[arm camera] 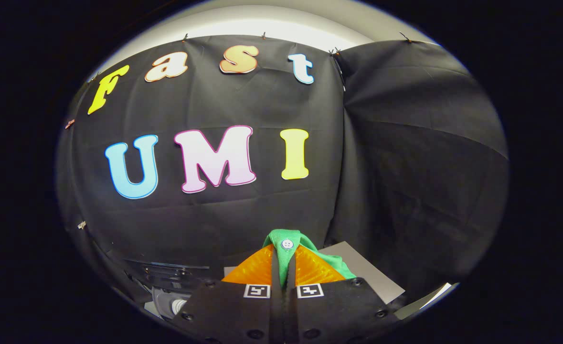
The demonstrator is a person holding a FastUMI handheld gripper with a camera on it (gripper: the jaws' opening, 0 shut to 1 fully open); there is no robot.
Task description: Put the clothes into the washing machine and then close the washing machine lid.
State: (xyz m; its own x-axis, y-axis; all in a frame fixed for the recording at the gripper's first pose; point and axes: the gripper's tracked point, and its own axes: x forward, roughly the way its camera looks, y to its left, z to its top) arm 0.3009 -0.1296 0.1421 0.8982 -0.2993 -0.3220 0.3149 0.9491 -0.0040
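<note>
My tongs are pressed close together, and they are pinching a green piece of clothing. Both fingers squeeze the cloth from each side, so only a thin strip of green shows between them. The cloth pokes up past the tips of my tongs and folds over there like a little bump. A small white button sits on the green cloth, right at the tips. More of the green cloth hangs down on the right side of my tongs, just beside the right finger.

Beyond my tongs is the black cloth wall of the booth. It goes up high, and another part of it bends around on the right.

Down below my tongs on the left I see a dark machine part with a shiny grey piece. I cannot tell for sure if that is the washing machine. Down on the right, behind the green cloth, there is a flat grey sheet. The cloth hangs in front of it, and I cannot tell if they touch.
</note>
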